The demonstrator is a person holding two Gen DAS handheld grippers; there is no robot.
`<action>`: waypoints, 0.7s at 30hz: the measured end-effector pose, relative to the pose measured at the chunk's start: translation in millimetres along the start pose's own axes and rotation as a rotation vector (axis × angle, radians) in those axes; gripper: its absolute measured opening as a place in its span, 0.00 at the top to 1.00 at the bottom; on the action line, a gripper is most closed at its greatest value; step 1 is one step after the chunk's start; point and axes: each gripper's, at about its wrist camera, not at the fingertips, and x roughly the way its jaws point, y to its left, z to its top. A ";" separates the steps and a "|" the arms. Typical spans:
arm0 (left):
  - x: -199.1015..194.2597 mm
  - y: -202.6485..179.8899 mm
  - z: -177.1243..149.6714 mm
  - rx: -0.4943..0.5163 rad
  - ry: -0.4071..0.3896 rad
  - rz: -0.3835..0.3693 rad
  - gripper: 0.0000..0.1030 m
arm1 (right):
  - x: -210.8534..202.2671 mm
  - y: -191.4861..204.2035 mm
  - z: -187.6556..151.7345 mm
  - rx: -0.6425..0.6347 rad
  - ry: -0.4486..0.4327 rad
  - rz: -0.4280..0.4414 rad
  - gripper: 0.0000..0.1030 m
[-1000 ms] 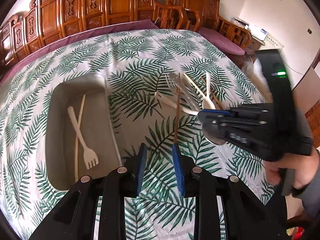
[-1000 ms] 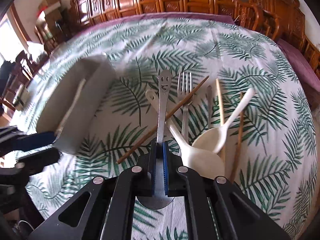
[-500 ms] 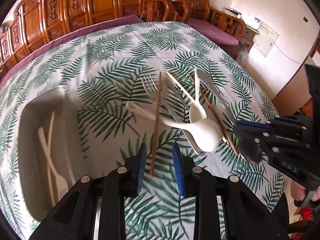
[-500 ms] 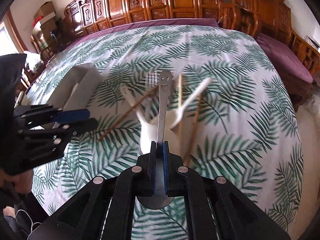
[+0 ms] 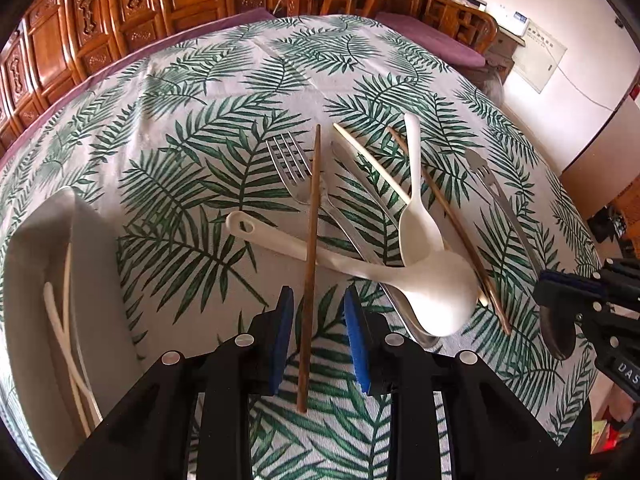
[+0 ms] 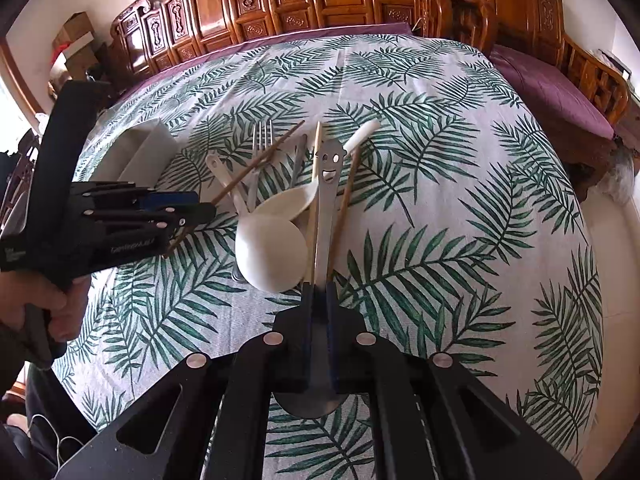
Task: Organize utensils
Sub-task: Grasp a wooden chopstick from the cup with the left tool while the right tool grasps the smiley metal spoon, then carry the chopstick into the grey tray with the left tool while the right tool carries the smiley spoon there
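Note:
A dark brown chopstick [image 5: 310,264] lies on the palm-leaf tablecloth, resting across the handle of a white ladle [image 5: 432,300]. My left gripper [image 5: 318,300] straddles the chopstick's near end, and its blue pads [image 5: 284,320] stand clear of the wood on both sides. My right gripper [image 6: 320,292] is shut on a metal spoon [image 6: 328,184] with a smiling face on its handle; the bowl hangs below the jaws. The pile also holds a metal fork [image 5: 288,164], a white spoon [image 5: 418,220], a metal knife [image 5: 360,200], a pale chopstick [image 5: 372,162] and another brown chopstick [image 5: 448,216].
A grey tray [image 5: 36,240] at the left holds a white fork and a pale chopstick. A second metal utensil [image 5: 500,196] lies right of the pile. Carved wooden chairs ring the table's far side. A person's hand [image 6: 48,304] holds the left gripper.
My left gripper has moved right, away from the tray, and sunk over the brown chopstick, which now reaches deeper between its pads. The right gripper has carried the metal spoon off to the right.

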 end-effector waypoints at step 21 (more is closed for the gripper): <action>-32.5 0.4 -2.7 -0.025 -0.046 -0.025 0.96 | -11.2 12.0 -4.5 -0.007 -0.007 -0.002 0.93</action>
